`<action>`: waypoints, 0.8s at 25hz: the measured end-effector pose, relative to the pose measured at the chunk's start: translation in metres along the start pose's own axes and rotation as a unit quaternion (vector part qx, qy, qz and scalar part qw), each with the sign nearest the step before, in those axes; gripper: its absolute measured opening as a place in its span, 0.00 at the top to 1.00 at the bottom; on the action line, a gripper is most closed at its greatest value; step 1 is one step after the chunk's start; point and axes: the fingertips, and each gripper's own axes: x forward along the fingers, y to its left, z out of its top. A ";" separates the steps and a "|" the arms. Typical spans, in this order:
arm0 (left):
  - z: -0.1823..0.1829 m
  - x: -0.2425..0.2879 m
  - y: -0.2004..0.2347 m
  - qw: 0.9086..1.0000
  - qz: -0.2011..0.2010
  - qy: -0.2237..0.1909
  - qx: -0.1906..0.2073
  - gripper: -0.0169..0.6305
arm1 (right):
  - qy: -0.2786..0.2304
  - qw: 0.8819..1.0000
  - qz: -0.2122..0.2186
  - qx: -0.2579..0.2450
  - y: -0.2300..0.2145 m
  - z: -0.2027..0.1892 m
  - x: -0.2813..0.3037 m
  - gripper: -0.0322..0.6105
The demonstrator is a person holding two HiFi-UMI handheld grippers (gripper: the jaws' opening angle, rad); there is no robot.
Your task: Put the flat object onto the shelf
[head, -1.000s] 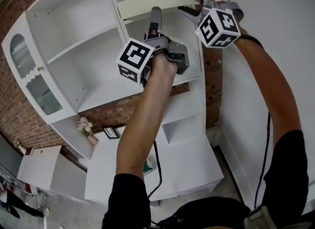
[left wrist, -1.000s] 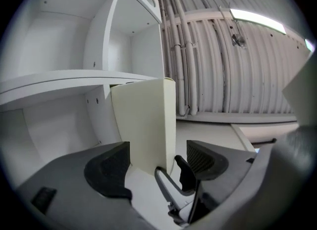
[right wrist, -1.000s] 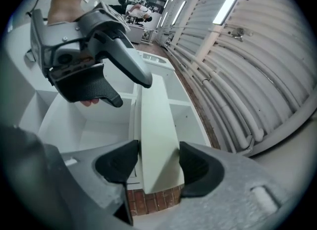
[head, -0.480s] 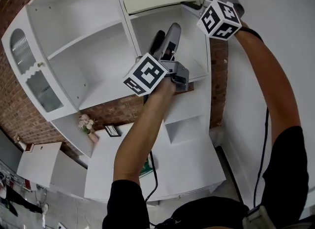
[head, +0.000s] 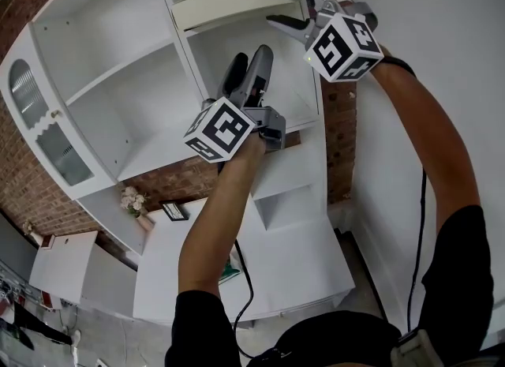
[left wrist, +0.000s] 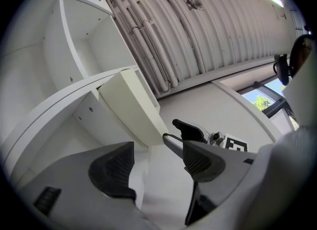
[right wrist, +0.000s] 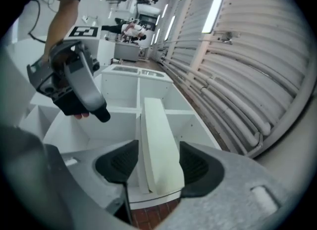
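The flat object is a thick cream board (head: 225, 9) lying on an upper shelf of the white shelf unit (head: 118, 81). My right gripper (head: 272, 0) holds the board's right end, one jaw above it and one below. In the right gripper view the board (right wrist: 157, 140) fills the gap between the pads. My left gripper (head: 251, 61) hangs below that shelf, in front of the lower compartment, and points up. It is open and its jaws have just been closing a little with nothing between them. From the left gripper view (left wrist: 156, 167) the board (left wrist: 133, 110) shows from below.
A brick wall (head: 47, 192) backs the shelf unit. A glass cabinet door (head: 31, 121) is at the left. Below stand a white desk (head: 276, 267), small flowers (head: 132, 200) and a picture frame (head: 175, 211). A white wall (head: 442, 58) closes the right side.
My left gripper has come down from just under the board and rolled, and now sits lower in front of the compartment. The right gripper stays at the board's end.
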 end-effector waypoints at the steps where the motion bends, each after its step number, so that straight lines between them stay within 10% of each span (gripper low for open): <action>1: 0.001 -0.001 -0.003 1.000 -0.004 0.002 0.013 0.52 | -0.015 0.999 -0.001 0.031 -0.001 0.005 -0.006 0.55; 8: 0.014 -0.016 -0.030 0.993 -0.031 0.018 0.109 0.67 | -0.087 0.959 -0.006 0.268 0.004 0.016 -0.054 0.72; 20: -0.011 -0.075 -0.091 0.970 -0.071 0.063 0.222 0.94 | -0.138 0.881 -0.026 0.451 0.070 0.053 -0.127 0.95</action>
